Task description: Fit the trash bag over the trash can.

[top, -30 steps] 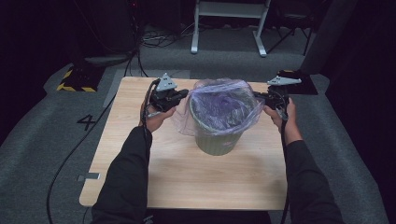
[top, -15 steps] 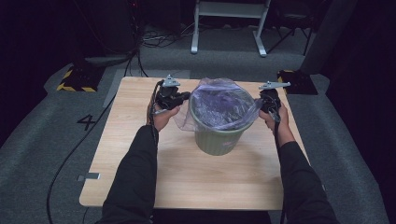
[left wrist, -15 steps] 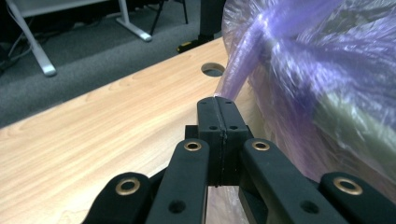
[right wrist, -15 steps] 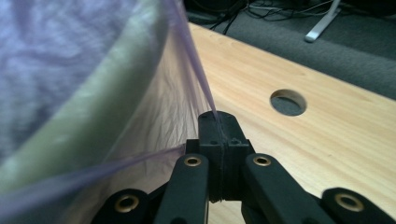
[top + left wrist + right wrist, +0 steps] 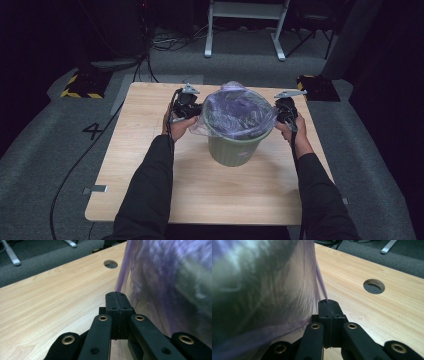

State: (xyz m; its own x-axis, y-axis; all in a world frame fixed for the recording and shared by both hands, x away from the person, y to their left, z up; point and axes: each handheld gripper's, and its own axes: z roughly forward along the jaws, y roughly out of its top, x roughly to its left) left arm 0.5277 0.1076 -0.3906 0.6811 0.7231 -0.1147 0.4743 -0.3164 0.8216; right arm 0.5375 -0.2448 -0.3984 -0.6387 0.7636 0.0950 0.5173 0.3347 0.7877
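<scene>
From the high view, a round olive-green plastic bin (image 5: 235,147) stands near the middle of the pale wooden table (image 5: 150,190), and a thin translucent purple plastic bag (image 5: 235,112) is draped over its mouth, hanging down past the rim on both sides. The left gripper (image 5: 192,111) sits at the bin's left side and the right gripper (image 5: 280,114) at its right, each held in a hand with a dark sleeve coming in from below. At that distance the jaws cannot be read.

The left gripper view settles it: the two black jaws of the left gripper (image 5: 116,305) are pressed together with the edge of the purple bag (image 5: 155,290) pinched in the seam, the film rising taut to the right beside the blurred green wall. A round hole in the tabletop (image 5: 110,264) lies beyond.

The right gripper view gives the same for the right gripper (image 5: 328,311): jaws pressed together on a fold of the bag (image 5: 287,285), which billows to the left over the bin, with another round hole (image 5: 374,286) in the wood to the right.
</scene>
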